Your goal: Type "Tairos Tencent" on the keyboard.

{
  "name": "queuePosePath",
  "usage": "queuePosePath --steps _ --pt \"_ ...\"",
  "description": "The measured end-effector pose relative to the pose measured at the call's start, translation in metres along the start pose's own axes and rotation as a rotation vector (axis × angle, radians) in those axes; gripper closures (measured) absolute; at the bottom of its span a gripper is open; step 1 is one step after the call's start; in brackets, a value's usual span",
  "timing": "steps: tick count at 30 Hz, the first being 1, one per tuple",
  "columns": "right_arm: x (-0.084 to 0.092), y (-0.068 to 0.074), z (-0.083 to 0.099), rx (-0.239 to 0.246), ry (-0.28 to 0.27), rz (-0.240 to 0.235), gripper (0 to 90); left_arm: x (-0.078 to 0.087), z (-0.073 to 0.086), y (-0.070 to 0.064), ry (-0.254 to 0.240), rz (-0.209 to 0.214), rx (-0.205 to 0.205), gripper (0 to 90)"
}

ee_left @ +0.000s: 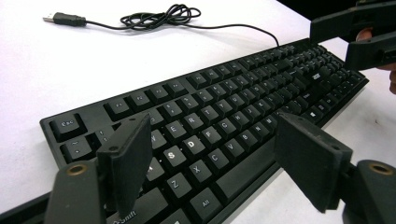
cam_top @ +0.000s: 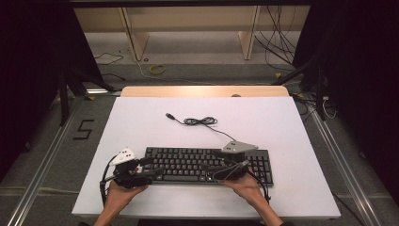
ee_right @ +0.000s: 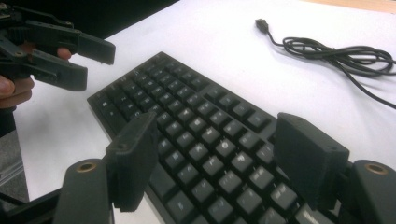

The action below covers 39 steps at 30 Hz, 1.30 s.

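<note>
Two open hand-held grippers (cam_top: 149,170) (cam_top: 217,170) hover over the keyboard's (cam_top: 188,162) near edge.

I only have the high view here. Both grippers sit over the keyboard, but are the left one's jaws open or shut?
Observer: Open. In the left gripper view, the left gripper has its jaws spread wide above the keyboard, around the S and D keys.
Operator: And the right?
Observer: The right gripper is open too, hovering over keys without gripping anything.
Operator: Is the cable plugged in?
Observer: No, the USB plug lies loose on the white table.
</note>
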State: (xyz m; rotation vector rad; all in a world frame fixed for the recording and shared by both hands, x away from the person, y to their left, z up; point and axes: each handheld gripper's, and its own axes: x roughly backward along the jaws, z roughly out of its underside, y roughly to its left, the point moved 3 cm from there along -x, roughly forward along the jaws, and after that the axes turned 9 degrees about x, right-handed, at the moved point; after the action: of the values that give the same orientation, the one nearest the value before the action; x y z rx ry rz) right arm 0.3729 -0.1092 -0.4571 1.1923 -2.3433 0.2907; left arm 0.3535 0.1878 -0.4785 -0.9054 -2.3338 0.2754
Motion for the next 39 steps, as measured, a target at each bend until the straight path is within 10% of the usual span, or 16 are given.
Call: queuePosePath --steps 16,39 --pt "-0.037 0.008 -0.015 0.012 0.057 -0.033 41.0 0.000 0.002 0.008 0.039 -0.042 0.026 36.5" --pt "-0.086 0.022 -0.024 0.010 0.160 -0.067 82.6 -0.002 0.008 0.017 0.158 -0.150 0.024 87.3"
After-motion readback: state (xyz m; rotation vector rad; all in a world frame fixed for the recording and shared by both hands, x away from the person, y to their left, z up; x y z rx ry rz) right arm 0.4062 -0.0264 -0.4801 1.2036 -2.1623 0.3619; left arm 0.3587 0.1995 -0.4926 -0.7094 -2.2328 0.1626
